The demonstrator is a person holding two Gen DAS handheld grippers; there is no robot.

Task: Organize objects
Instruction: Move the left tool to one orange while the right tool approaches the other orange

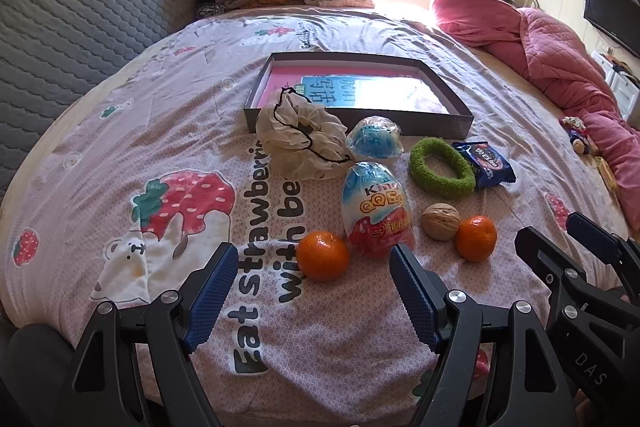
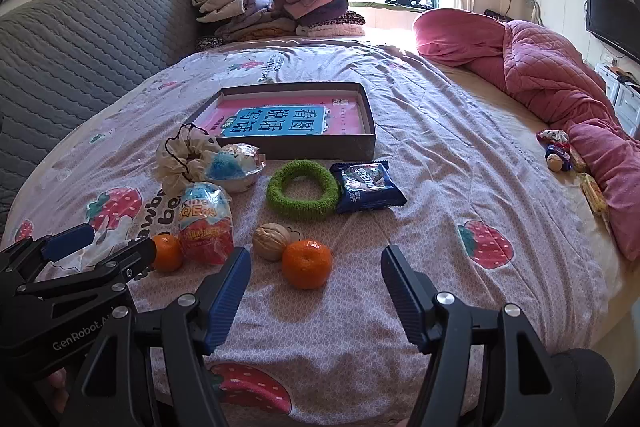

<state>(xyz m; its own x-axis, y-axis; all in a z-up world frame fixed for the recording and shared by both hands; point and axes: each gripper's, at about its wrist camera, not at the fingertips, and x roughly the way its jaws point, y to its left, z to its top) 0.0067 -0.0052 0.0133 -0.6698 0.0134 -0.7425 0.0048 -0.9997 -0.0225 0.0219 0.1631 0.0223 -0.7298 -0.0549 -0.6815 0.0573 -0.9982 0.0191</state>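
— Tongs, how do they stand?
— Left tongs (image 1: pixel 314 269) are spread wide and empty above the bed (image 1: pixel 120 131); right tongs (image 2: pixel 316 273) likewise, nothing between the pads.
— And the things?
— From the left view, one orange (image 1: pixel 322 255) sits just ahead of the left tongs at 12 o'clock, touching the egg (image 1: pixel 376 209). A second orange (image 2: pixel 307 263) lies at 12 o'clock of the right tongs, against the walnut (image 2: pixel 271 235).
— Farther on?
— Green ring (image 2: pixel 303 193) at 12 o'clock of the walnut, blue packet (image 2: pixel 366 187) at the ring's 3 o'clock, touching it. A mesh pouch (image 1: pixel 298 141) and a blue cup (image 1: pixel 375 138) lie before the box (image 2: pixel 320 147).
— Is the box filled?
— Only a pink book (image 2: pixel 280 119) lies in it.
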